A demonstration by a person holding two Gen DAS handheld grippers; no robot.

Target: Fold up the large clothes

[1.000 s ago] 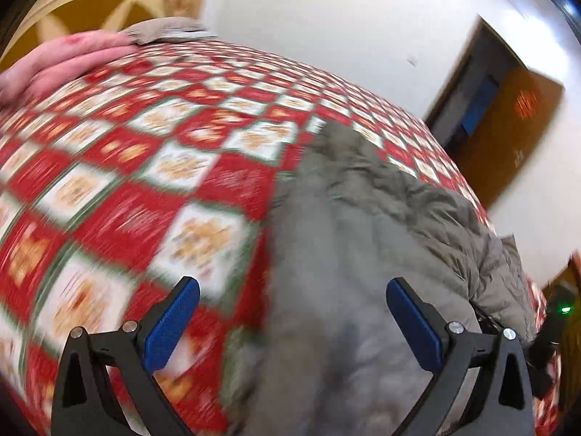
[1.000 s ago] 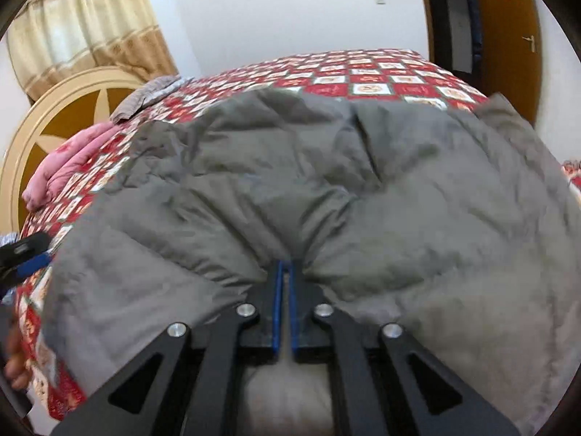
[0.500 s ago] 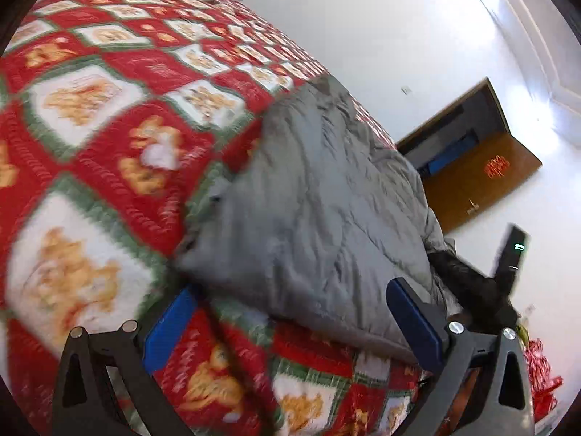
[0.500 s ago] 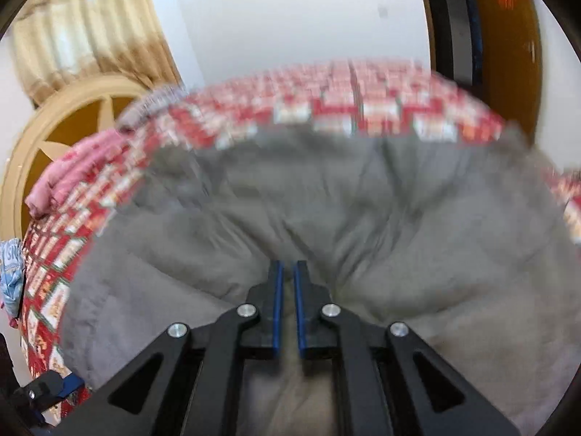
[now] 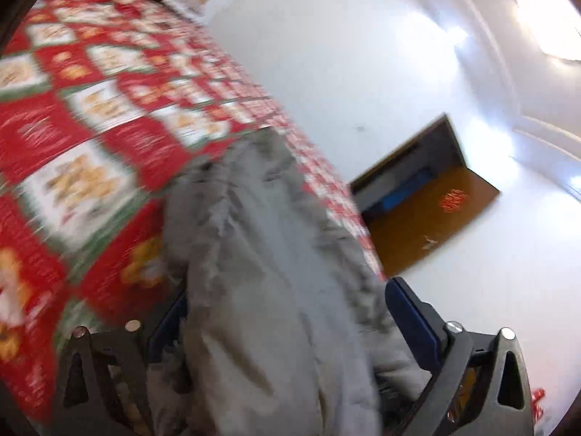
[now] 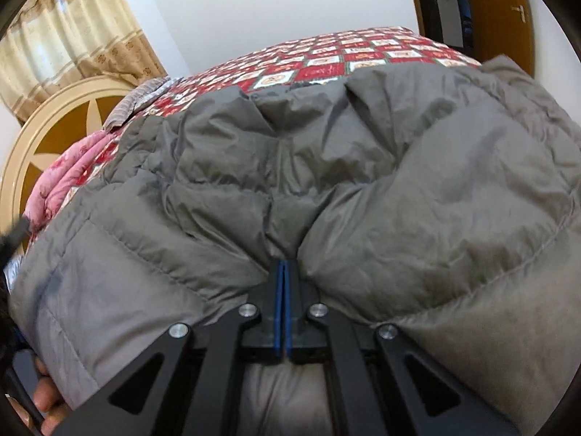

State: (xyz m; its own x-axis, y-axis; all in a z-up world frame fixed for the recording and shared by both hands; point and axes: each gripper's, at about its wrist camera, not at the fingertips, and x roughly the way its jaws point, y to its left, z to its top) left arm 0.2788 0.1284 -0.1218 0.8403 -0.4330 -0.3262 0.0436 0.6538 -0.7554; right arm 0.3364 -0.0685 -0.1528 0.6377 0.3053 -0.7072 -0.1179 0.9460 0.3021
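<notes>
A large grey padded jacket lies spread on a bed with a red, white and green patterned cover. My right gripper is shut on a fold of the jacket at its near edge. In the left wrist view the jacket's edge lies between the open jaws of my left gripper, the blue pads on either side of it. The left view is blurred by motion.
A pink blanket and a grey pillow lie at the bed's far left, by a round cream and brown headboard. Curtains hang behind. A brown door stands open in the white wall.
My left gripper has swung round and moved onto the jacket's edge, which now sits between its open jaws. My right gripper has stayed shut on the jacket fold.
</notes>
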